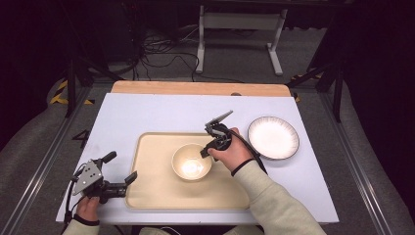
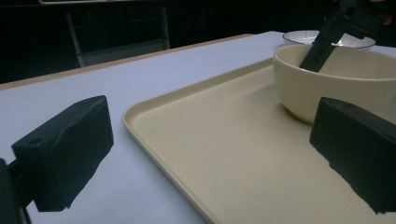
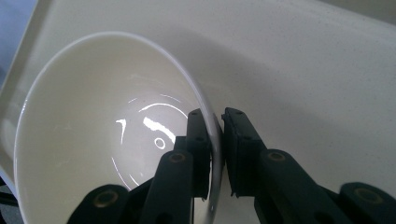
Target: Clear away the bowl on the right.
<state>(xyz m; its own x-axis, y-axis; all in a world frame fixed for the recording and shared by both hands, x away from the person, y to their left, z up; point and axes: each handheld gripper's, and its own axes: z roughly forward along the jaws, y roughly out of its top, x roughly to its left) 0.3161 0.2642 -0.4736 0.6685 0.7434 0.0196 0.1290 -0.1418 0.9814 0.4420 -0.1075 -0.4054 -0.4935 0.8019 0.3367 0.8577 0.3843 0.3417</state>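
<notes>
A cream bowl [image 1: 192, 161] stands on a beige tray [image 1: 151, 191] near the table's front. My right gripper [image 1: 204, 152] comes down on the bowl's right rim and is shut on it. In the right gripper view, one pad lies inside the bowl [image 3: 93, 116] and one outside, with the gripper [image 3: 215, 140] pinching the thin wall. My left gripper [image 1: 122, 166] rests at the tray's front left corner, open with nothing between its jaws. From the left gripper view [image 2: 219, 149] I look across the tray [image 2: 224, 186] toward the bowl [image 2: 327, 88], where the right gripper's jaw [image 2: 322, 46] dips in.
A white plate with a dark rim [image 1: 273, 137] lies on the white tabletop to the right of the tray, and its edge peeks out behind the bowl as the plate [image 2: 303, 36]. A wooden strip [image 1: 195, 88] runs along the table's far edge.
</notes>
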